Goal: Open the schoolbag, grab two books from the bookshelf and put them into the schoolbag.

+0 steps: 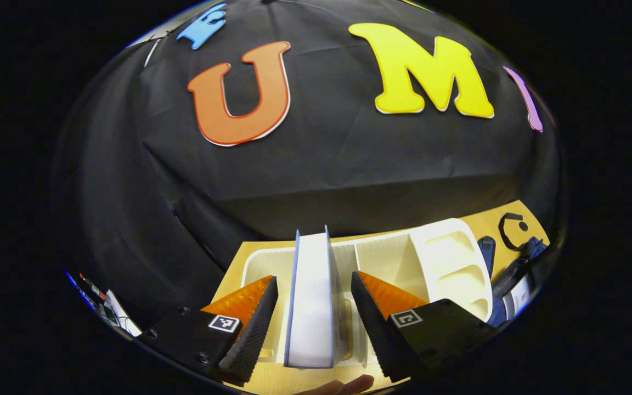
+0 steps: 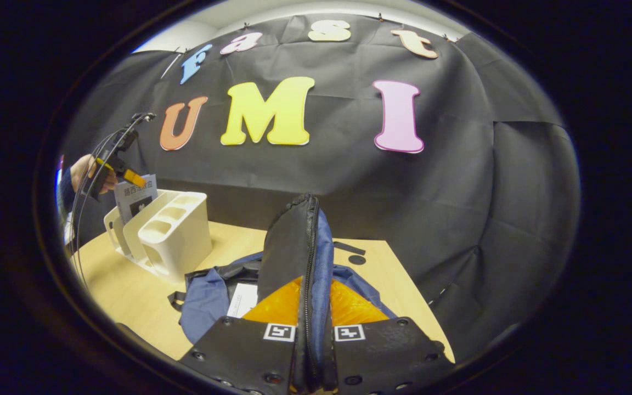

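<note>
The book (image 2: 136, 201) stands upright in the white bookshelf (image 2: 176, 238) at the far left of the wooden counter (image 2: 124, 291); its pale cover bears printed writing too small to make out. In the left gripper view the left tool (image 1: 314, 315) is spread wide, its fingers either side of the book's (image 1: 312, 307) edge without touching it. A hand (image 2: 86, 171) holds that tool above the shelf. The right tool (image 2: 312, 351) is clamped on the raised black flap of the blue schoolbag (image 2: 294, 258), which lies open on the counter, near and right of the bookshelf. Black cloth walls the booth behind.
</note>
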Demonstrator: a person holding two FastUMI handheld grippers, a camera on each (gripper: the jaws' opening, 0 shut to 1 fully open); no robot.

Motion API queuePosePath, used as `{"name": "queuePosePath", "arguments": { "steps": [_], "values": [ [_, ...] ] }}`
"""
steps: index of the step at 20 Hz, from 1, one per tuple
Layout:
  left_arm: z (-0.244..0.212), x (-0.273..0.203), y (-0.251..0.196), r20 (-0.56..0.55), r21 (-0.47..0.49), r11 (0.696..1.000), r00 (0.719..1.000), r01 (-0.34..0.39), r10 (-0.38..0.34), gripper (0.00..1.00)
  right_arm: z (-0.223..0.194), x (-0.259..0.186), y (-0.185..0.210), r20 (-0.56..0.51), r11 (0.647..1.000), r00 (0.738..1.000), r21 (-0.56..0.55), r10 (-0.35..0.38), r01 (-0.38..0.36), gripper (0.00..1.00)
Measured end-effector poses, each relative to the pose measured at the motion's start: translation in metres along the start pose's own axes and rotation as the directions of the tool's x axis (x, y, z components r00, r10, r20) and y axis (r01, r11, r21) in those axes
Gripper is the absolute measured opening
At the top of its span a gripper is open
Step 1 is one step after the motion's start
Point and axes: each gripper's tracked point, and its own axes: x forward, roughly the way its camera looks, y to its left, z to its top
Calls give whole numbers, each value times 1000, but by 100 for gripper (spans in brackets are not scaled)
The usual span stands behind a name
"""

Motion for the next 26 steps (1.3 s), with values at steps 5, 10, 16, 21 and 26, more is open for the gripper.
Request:
{"name": "queuePosePath", "arguments": {
  "steps": [5, 10, 16, 21, 26],
  "values": [
    [-19, 32, 0, -207, 60, 998, 978, 27, -14, 63, -5, -1, 4, -5, 1000, 1000, 9, 6, -6, 11],
    [-28, 33, -15, -255, 39, 996, 964, 83, -71, 47, -7, -1, 3, -9, 1000, 1000, 27, 13, -13, 11],
    [-35, 1, 2, -249, -8, 999, 967, 46, -46, 46, -10, 3, 8, -11, 999, 1000, 23, 24, -24, 11],
    [-40, -57, 10, -185, -81, 992, 977, 96, -110, 46, -13, 3, 11, -14, 1000, 1000, 4, 20, -20, 11],
    [-70, -108, 17, -125, -99, 987, 982, 128, -140, 50, -20, 7, 18, -23, 1000, 999, 1, 28, -28, 11]
  ]
}}
